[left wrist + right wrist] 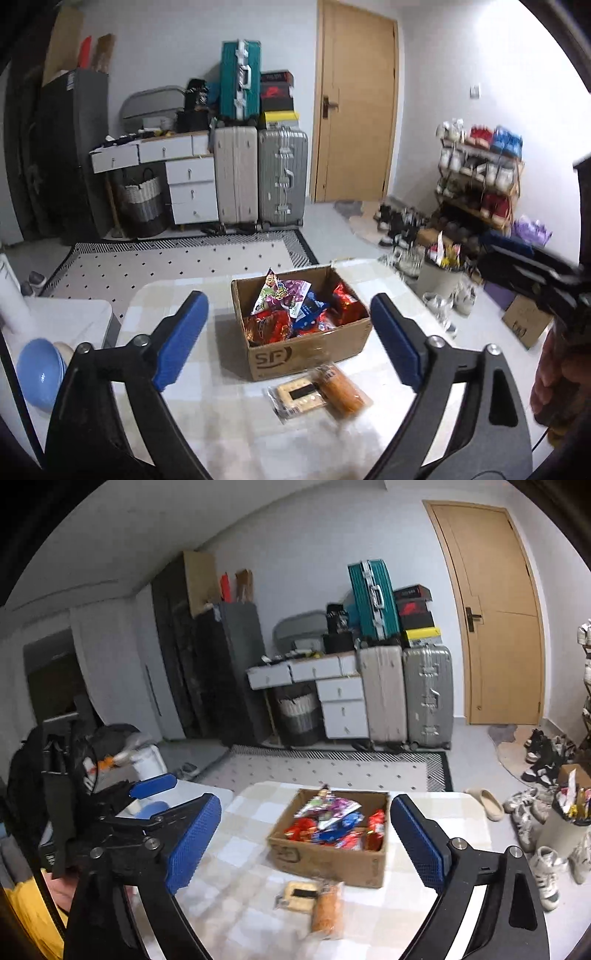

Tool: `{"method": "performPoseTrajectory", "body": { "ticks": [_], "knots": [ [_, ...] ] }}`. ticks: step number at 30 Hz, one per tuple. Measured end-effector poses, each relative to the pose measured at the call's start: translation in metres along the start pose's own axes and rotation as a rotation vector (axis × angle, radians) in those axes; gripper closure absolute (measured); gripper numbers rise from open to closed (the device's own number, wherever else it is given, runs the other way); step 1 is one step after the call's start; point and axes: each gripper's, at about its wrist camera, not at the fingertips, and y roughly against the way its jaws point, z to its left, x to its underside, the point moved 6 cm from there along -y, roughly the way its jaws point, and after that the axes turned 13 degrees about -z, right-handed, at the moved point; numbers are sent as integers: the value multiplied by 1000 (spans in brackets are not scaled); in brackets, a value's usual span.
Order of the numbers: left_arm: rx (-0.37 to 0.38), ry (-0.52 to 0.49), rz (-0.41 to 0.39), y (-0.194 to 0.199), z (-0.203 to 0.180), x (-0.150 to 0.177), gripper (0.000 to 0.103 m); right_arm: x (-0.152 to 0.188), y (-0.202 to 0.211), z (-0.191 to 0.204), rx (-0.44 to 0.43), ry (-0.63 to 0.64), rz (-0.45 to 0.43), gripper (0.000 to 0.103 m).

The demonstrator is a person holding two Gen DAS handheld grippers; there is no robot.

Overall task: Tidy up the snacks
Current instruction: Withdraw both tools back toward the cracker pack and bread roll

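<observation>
A brown cardboard box [310,350] marked SF stands on the checked table [207,402], holding several colourful snack packets [291,314]. In front of it lie a clear pack of biscuits [297,398] and an orange wrapped snack [341,391], side by side. My left gripper [290,339] is open and empty, above and in front of the box. In the right wrist view the box [332,856], the biscuits [299,891] and the orange snack [327,908] show too. My right gripper [306,842] is open and empty. The left gripper [147,794] shows at the left there.
A blue bowl [38,373] sits on a white side table [77,321] left of the checked table. A white bin [439,280] with wrappers and many shoes [402,229] stand on the floor to the right. Suitcases [258,173] and drawers [192,184] line the far wall.
</observation>
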Motion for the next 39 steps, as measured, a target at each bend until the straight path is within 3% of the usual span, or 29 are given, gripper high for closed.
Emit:
{"method": "performPoseTrajectory", "body": {
  "ticks": [1, 4, 8, 17, 24, 39],
  "knots": [
    [-9, 4, -11, 8, 1, 1, 0, 5, 6, 3, -3, 0, 0, 8],
    [-23, 10, -60, 44, 1, 11, 0, 28, 22, 9, -9, -35, 9, 8],
    [24, 77, -95, 79, 4, 35, 0, 56, 43, 9, 17, -83, 17, 8],
    [-64, 72, 18, 91, 9, 116, 0, 117, 66, 15, 54, -71, 32, 3],
    [-97, 62, 91, 68, 13, 155, 0, 158, 50, 7, 68, -94, 112, 3],
    [-116, 103, 224, -13, 31, 205, 0, 203, -20, -24, 65, -130, 276, 3]
  ]
}}
